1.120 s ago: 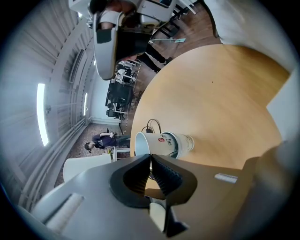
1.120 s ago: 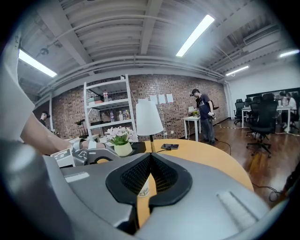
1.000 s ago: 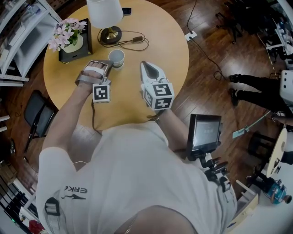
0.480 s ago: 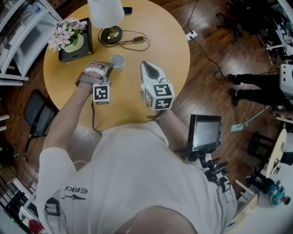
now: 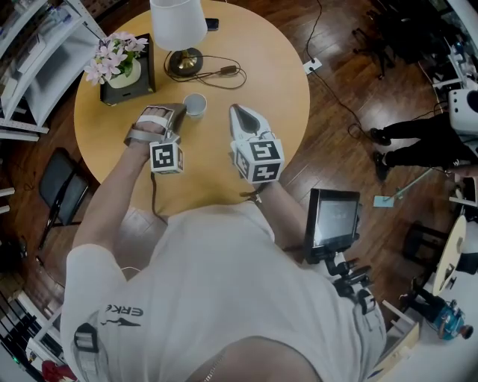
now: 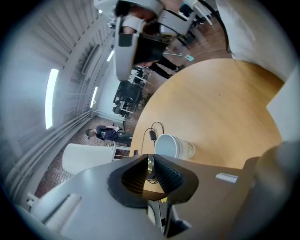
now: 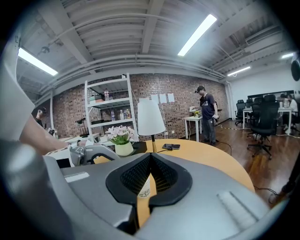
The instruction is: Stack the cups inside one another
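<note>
Table: round, wooden, bare beneath both sets of fingertips.
Lamp: white shade on a brass base, well beyond the left fingertips.
Right gripper: fingers closed tip to tip on nothing, over bare tabletop.
Left gripper: fingers only a narrow slit apart, just been closing, nothing between them.
Paper cup: white, upright on the table, just beside the left fingertips on their right. Touched by neither pad; apart from the right fingertips, off to their left.
Done: most of it, by the look of things. One cup outline on the table and no loose cup anywhere in view.
Unclear: how many cups sit nested inside that one; too small to tell.
Left: probably little beyond drawing both grippers away.
</note>
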